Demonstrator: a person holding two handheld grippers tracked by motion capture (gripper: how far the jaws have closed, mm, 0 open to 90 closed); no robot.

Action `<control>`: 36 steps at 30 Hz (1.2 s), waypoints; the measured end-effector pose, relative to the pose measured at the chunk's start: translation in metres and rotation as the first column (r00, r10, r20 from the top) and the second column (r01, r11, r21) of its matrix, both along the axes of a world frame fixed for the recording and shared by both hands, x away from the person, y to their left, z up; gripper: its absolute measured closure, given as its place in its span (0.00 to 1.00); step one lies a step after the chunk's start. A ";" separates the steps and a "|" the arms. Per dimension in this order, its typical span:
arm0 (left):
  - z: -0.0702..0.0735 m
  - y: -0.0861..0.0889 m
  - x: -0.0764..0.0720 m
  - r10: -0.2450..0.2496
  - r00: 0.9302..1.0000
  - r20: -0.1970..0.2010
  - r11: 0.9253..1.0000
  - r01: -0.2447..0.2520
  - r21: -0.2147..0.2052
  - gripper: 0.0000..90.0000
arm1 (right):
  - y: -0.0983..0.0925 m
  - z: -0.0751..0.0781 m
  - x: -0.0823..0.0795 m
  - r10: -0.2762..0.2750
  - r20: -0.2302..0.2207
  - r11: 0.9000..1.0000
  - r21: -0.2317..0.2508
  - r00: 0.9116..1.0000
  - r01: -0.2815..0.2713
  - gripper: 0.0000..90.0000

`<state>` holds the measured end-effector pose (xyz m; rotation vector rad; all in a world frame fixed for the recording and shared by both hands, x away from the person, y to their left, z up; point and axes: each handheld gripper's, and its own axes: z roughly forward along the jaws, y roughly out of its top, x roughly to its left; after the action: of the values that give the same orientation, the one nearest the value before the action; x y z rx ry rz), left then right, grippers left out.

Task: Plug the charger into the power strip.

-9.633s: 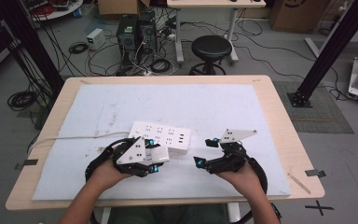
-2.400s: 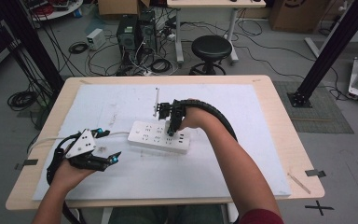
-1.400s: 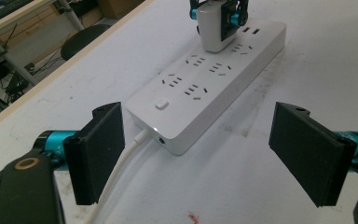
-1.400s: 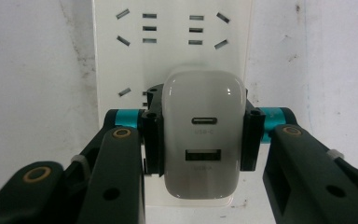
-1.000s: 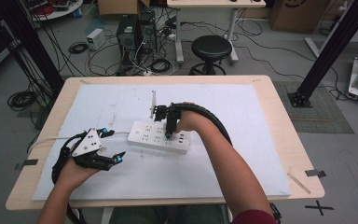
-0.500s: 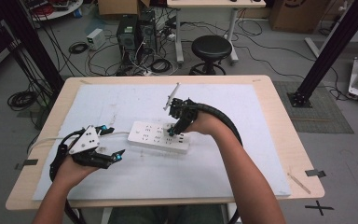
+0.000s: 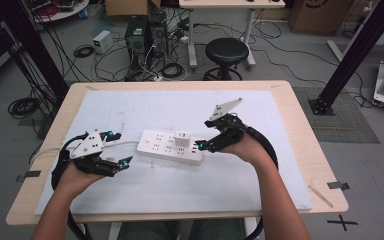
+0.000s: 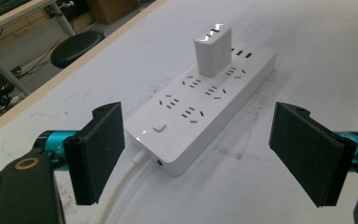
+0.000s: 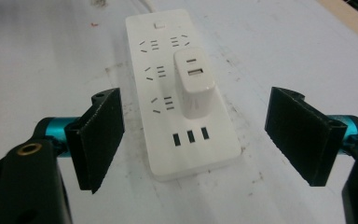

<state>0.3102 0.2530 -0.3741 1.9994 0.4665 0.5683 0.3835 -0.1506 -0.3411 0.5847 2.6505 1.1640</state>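
A white power strip [image 7: 170, 147] lies on the white mat near the table's middle, with a white USB charger [image 7: 182, 138] plugged upright into it. The strip [image 8: 200, 105] and charger [image 8: 212, 50] lie just ahead of my left gripper [image 8: 200, 154], which is open and empty. In the high view that left gripper [image 7: 120, 149] sits at the strip's left, cable end. My right gripper [image 7: 204, 142] is open at the strip's right end, and its own view has the strip [image 9: 182, 88] and charger [image 9: 193, 84] between and beyond its jaws [image 9: 196, 140].
The strip's white cable [image 7: 125, 143] runs left past the left gripper and off the table. The white mat [image 7: 180, 185] covers most of the wooden table [image 7: 315, 160]. A black stool [image 7: 226, 51], computers and cables stand on the floor beyond the far edge.
The right gripper has let go of the charger, now seated in the strip, and drawn back to the right, open. The left gripper has edged closer to the strip's left end.
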 end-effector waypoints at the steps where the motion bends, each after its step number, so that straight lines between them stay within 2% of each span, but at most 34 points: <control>1: 0.000 0.000 0.000 0.003 1.000 0.000 1.000 -0.003 -0.005 0.20 | -0.005 -0.001 -0.003 -0.008 0.001 1.000 0.020 1.000 0.008 0.22; 5: -0.001 0.000 0.002 -0.005 1.000 -0.008 1.000 0.005 -0.016 0.20 | -0.026 -0.007 -0.015 -0.045 0.021 0.993 0.110 0.999 0.043 0.20; 9: -0.003 0.001 0.004 -0.008 1.000 -0.020 1.000 0.007 -0.028 0.20 | -0.034 -0.014 -0.020 -0.073 0.040 0.988 0.142 0.997 0.066 0.21; 12: -0.005 0.002 0.004 -0.015 0.999 -0.030 0.999 0.014 -0.043 0.20 | -0.041 -0.023 -0.025 -0.105 0.037 0.981 0.168 0.994 0.097 0.21; 16: -0.007 0.003 0.005 -0.017 0.999 -0.037 0.999 0.016 -0.039 0.20 | -0.044 -0.028 -0.026 -0.126 0.033 0.978 0.173 0.991 0.119 0.21; 22: -0.009 0.003 0.006 -0.008 0.999 -0.041 0.999 0.006 -0.044 0.20 | -0.047 -0.026 -0.025 -0.146 0.031 0.973 0.186 0.989 0.138 0.21; 36: -0.011 0.003 0.014 0.006 0.998 -0.058 0.999 -0.008 -0.038 0.20 | -0.052 -0.030 -0.024 -0.171 0.020 0.970 0.176 0.985 0.164 0.21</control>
<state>0.3239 0.2557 -0.3852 1.9828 0.5159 0.5035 0.3592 -0.2021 -0.3709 0.7935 2.4306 1.3491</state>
